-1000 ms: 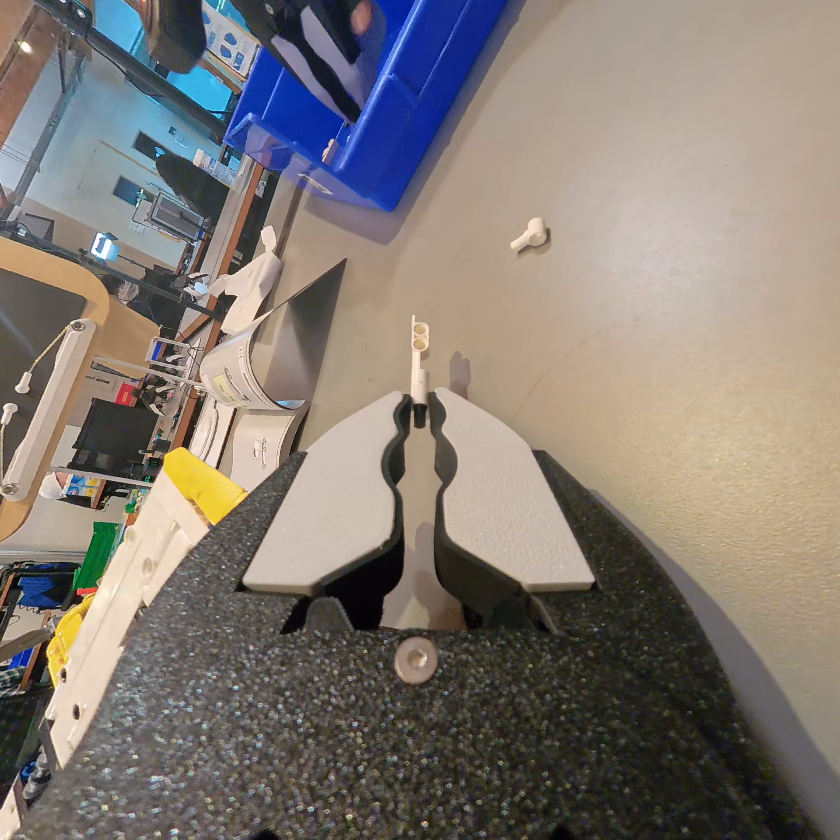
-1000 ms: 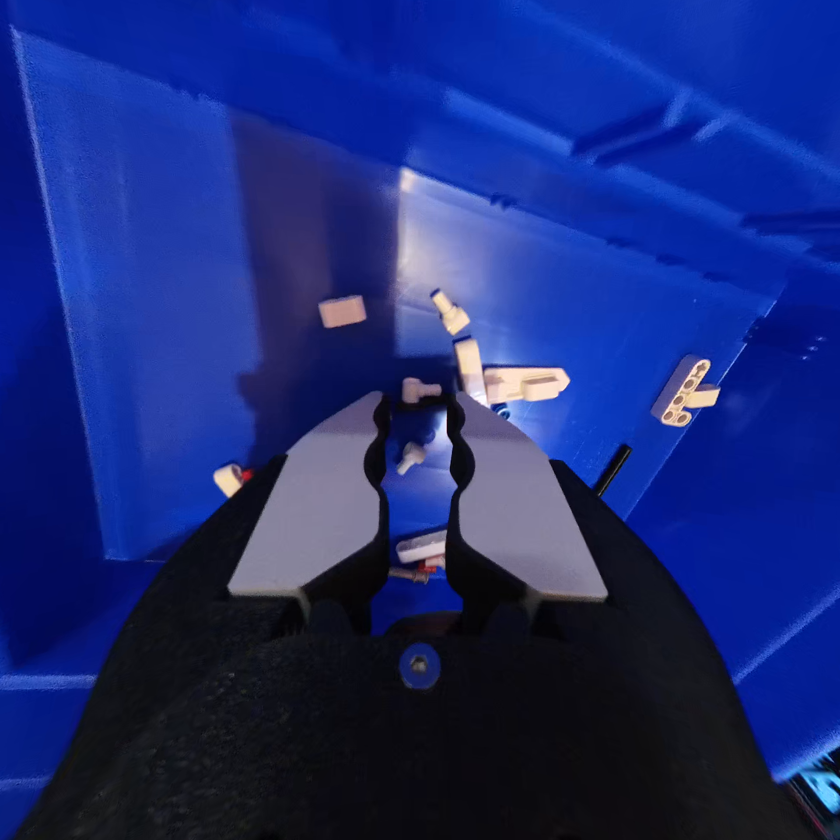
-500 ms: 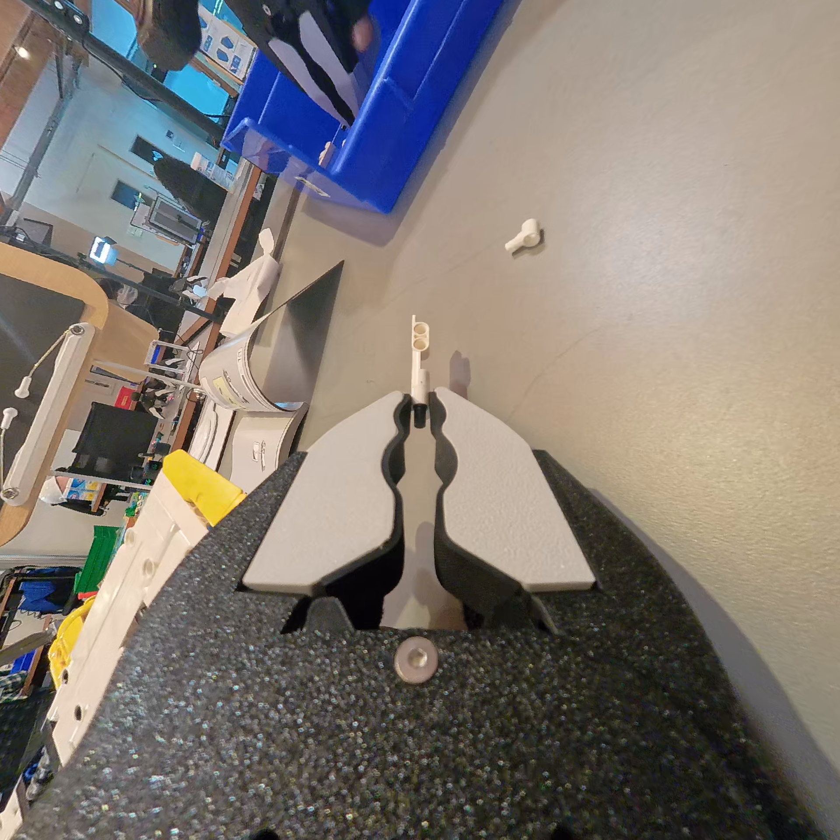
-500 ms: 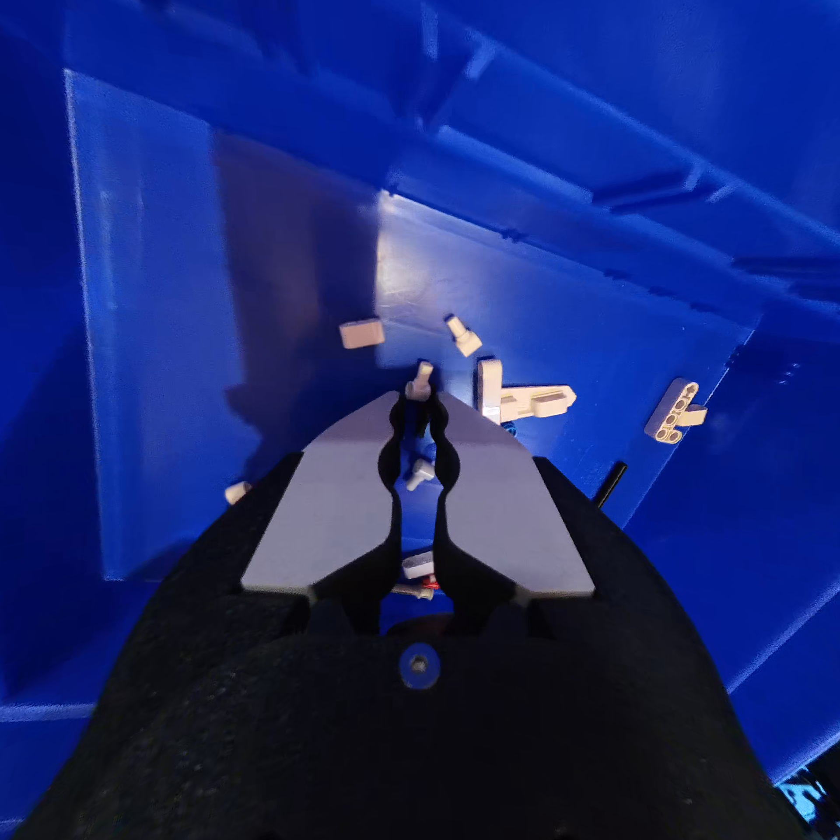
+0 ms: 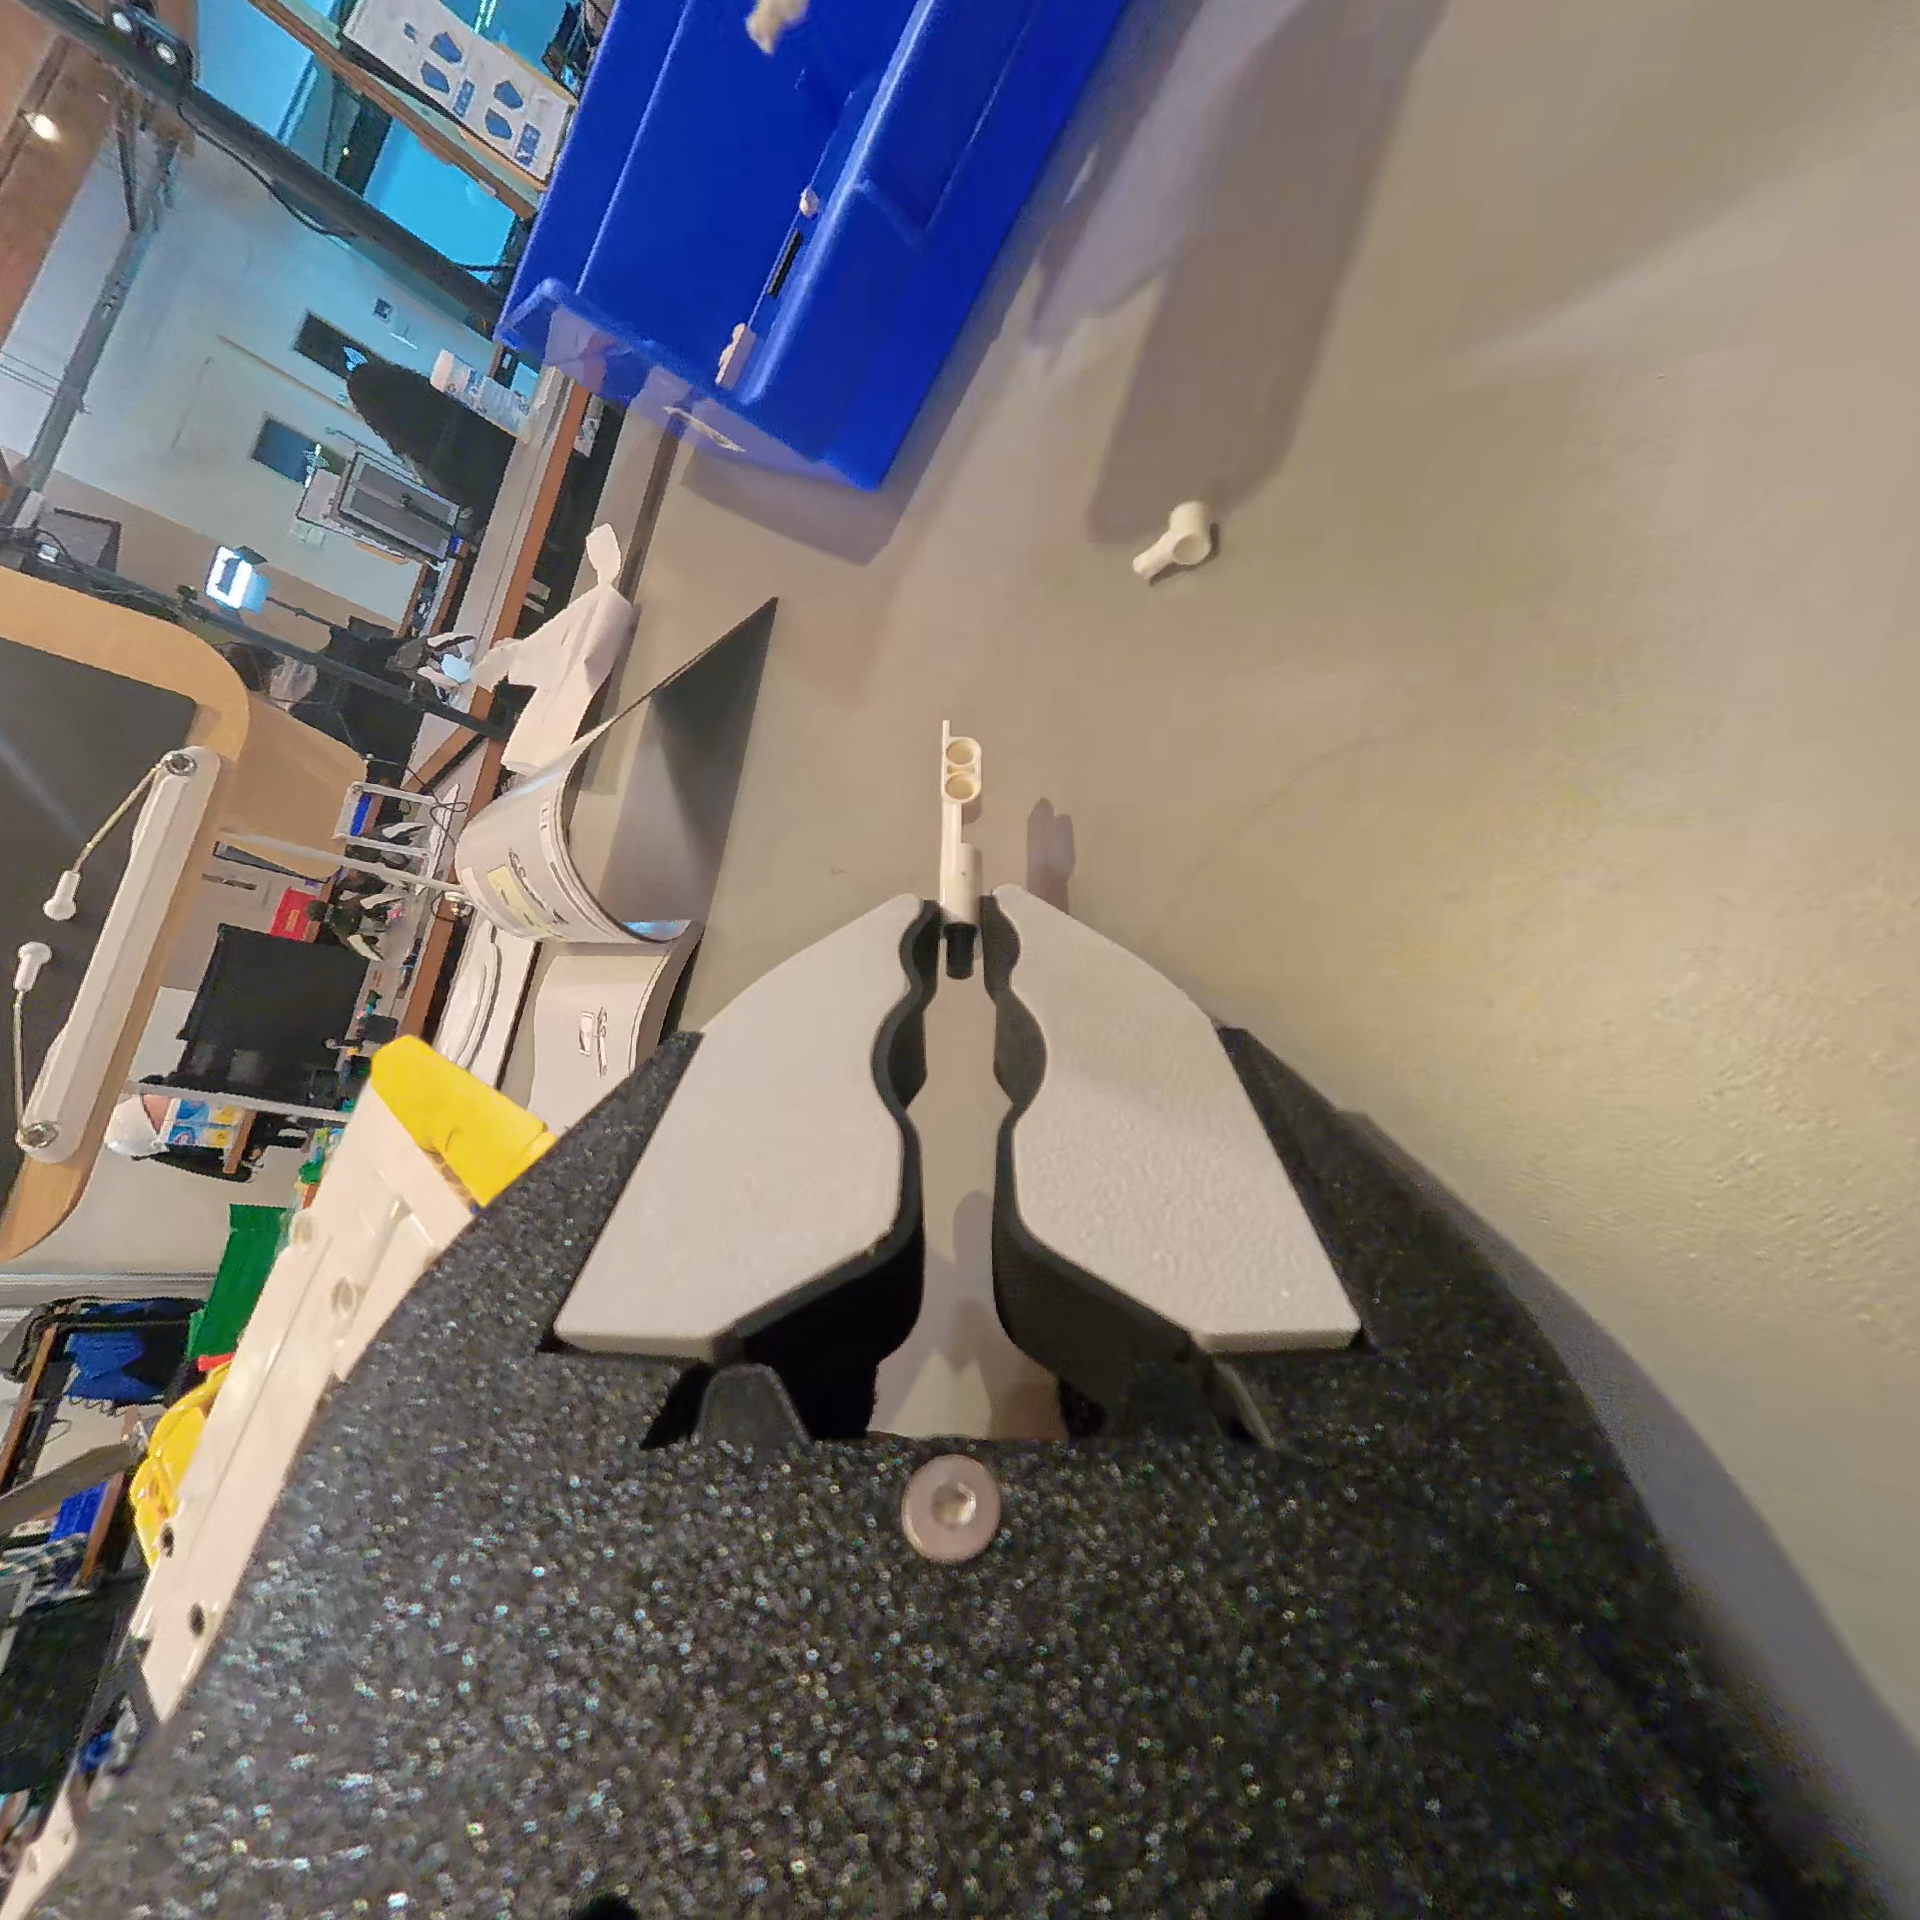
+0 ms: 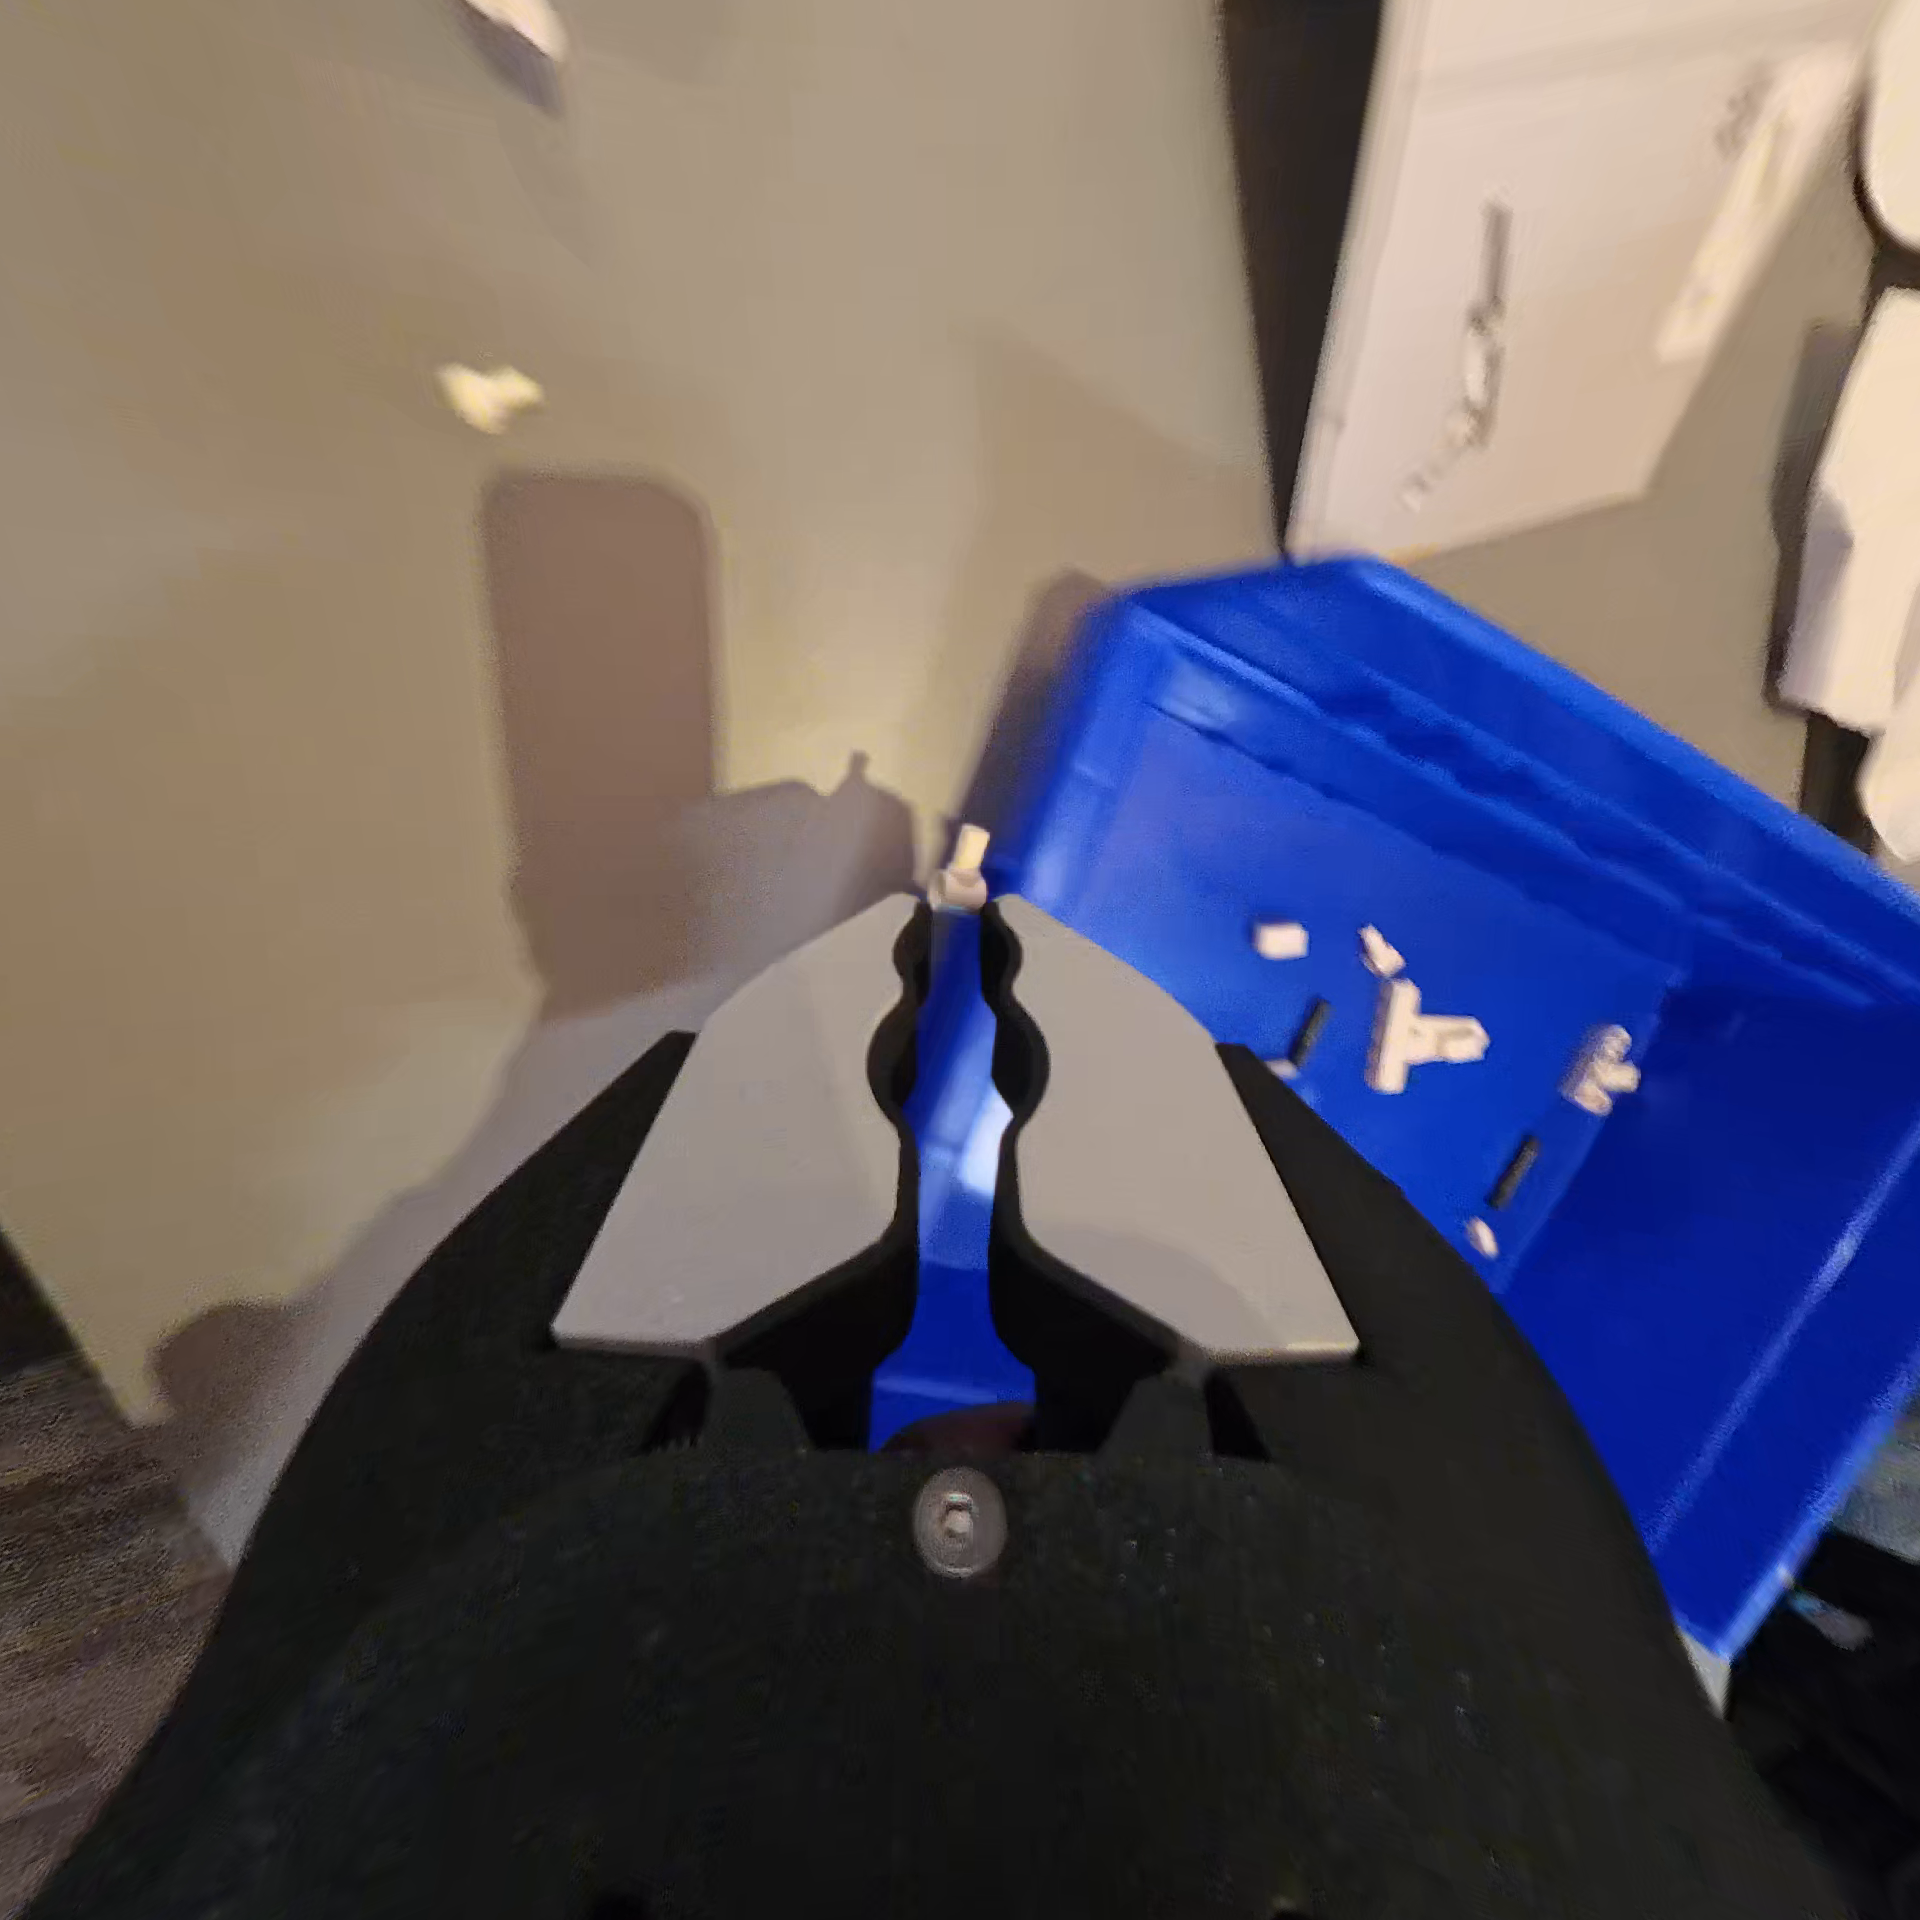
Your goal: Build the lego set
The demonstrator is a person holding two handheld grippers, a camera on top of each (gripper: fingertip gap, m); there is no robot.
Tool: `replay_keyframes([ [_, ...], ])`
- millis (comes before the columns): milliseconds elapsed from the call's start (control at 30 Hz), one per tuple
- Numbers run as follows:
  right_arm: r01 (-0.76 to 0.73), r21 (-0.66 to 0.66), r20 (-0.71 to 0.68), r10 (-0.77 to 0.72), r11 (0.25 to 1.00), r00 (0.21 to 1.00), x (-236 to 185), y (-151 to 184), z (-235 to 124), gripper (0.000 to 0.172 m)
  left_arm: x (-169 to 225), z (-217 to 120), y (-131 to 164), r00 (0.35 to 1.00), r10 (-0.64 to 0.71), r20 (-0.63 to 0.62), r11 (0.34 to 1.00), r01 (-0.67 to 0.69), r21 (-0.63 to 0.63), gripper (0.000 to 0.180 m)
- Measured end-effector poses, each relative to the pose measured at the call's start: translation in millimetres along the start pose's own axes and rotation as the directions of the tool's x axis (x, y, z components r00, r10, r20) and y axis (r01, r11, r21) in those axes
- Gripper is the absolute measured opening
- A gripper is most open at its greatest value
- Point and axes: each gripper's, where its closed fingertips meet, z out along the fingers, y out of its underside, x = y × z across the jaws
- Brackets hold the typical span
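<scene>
My left gripper (image 5: 958,914) is shut on a white plastic piece (image 5: 958,821): a thin bar with two round holes at its far end and a dark pin at the pads. It hangs just above the beige table (image 5: 1455,935). My right gripper (image 6: 954,906) is shut on a small white peg (image 6: 964,868) that sticks out past the fingertips. It is raised beside the near corner of the blue bin (image 6: 1455,935). The bin (image 5: 769,229) also shows far off in the left wrist view.
Several small white parts and black pins (image 6: 1413,1039) lie on the bin floor. A loose white connector (image 5: 1174,540) lies on the table; it shows blurred in the right wrist view (image 6: 488,395). Curled paper sheets (image 5: 582,831) and white sheets (image 6: 1558,260) lie near the table edge. Spacing between my two grippers at the tips: around 20 centimeters. The loose white connector (image 5: 1174,540) sits 8 centimeters or so from the ends of my left fingers. It turns up in the right wrist view (image 6: 491,397) as well.
My right gripper closed on a small white peg on the bin floor, then lifted out of the bin with it. The left gripper and its piece stayed still.
</scene>
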Motion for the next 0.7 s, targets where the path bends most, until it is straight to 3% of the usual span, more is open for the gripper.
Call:
replay_keyframes([
  [167, 0.016, 0.045, 0.068, -0.019, 0.999, 0.997, -56.4, -38.6, 40.5, 0.009, 1.2, 0.3, -3.4, 0.999, 0.036, 0.014, 0.999, -0.036, -0.001, 0.008],
  [333, -0.004, 0.036, 0.119, 0.0, 0.999, 0.993, -75.9, -50.1, 76.1, 0.008, -1.2, -1.9, -1.6, 0.987, 0.147, 0.065, 0.989, -0.146, -0.02, 0.008],
  [467, -0.011, 0.047, 0.106, 0.006, 0.999, 0.994, -77.4, -52.6, 83.4, 0.008, -0.1, -2.4, -3.9, 0.982, 0.173, 0.069, 0.985, -0.172, -0.018, 0.008],
  [700, -0.005, 0.126, 0.057, -0.002, 0.992, 0.998, -73.5, -54.2, 80.7, 0.012, -0.7, -1.9, -6.4, 0.994, 0.1, 0.047, 0.995, -0.101, 0.01, 0.008],
])
